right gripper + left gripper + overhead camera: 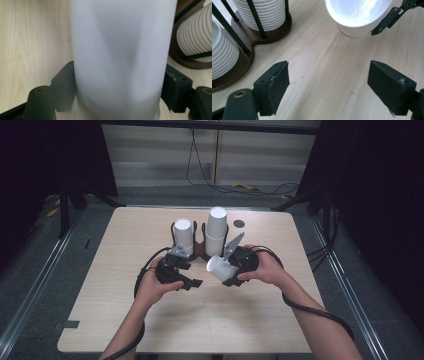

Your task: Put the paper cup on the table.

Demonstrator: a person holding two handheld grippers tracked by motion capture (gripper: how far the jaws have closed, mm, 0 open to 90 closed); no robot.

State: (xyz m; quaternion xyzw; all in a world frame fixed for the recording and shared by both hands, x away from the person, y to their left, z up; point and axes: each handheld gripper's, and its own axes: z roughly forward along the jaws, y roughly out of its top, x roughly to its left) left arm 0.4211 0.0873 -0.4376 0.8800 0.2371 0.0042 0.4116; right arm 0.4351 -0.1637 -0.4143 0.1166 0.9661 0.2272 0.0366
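White paper cup (120, 57) lies clamped in the right gripper (235, 265); the left gripper (328, 82), gaping empty, probably takes it next.

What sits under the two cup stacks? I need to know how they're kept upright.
The stacks stand on a dark wooden base with thin black rods around them. The base rests on the table. The cups cover the base's middle.

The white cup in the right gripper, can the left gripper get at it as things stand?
Probably yes. The left gripper is open, its fingers apart, and only bare table lies between it and the white cup, held by the right gripper.
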